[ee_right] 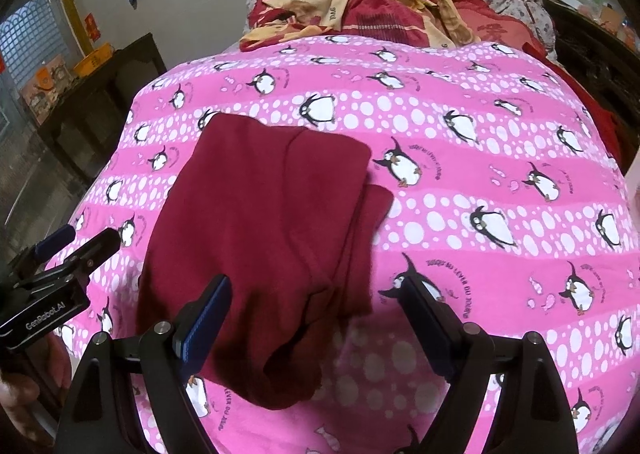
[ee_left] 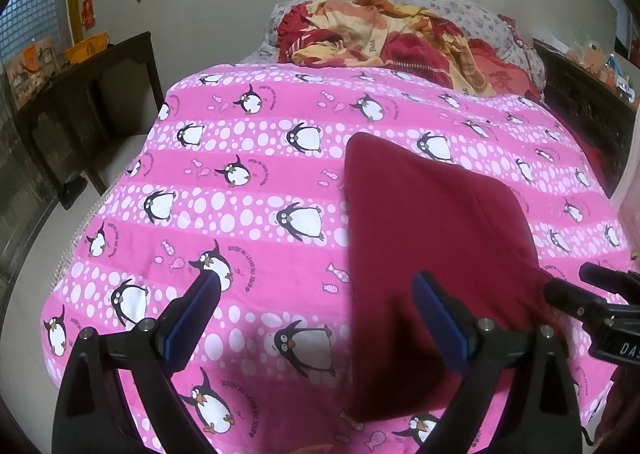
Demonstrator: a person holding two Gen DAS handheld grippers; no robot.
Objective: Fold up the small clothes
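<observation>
Lying folded on penguin bedspread [ee_left: 248, 214], maroon garment [ee_right: 264, 222], left claw [ee_left: 316, 286] and right claw [ee_right: 316, 294] spread wide

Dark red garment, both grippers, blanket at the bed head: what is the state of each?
Dark red garment: folded in layers, flat on the pink penguin cover, not gripped.
Left gripper: open, holding nothing.
Right gripper: open, holding nothing.
Red and yellow blanket: crumpled, unfolded.
</observation>
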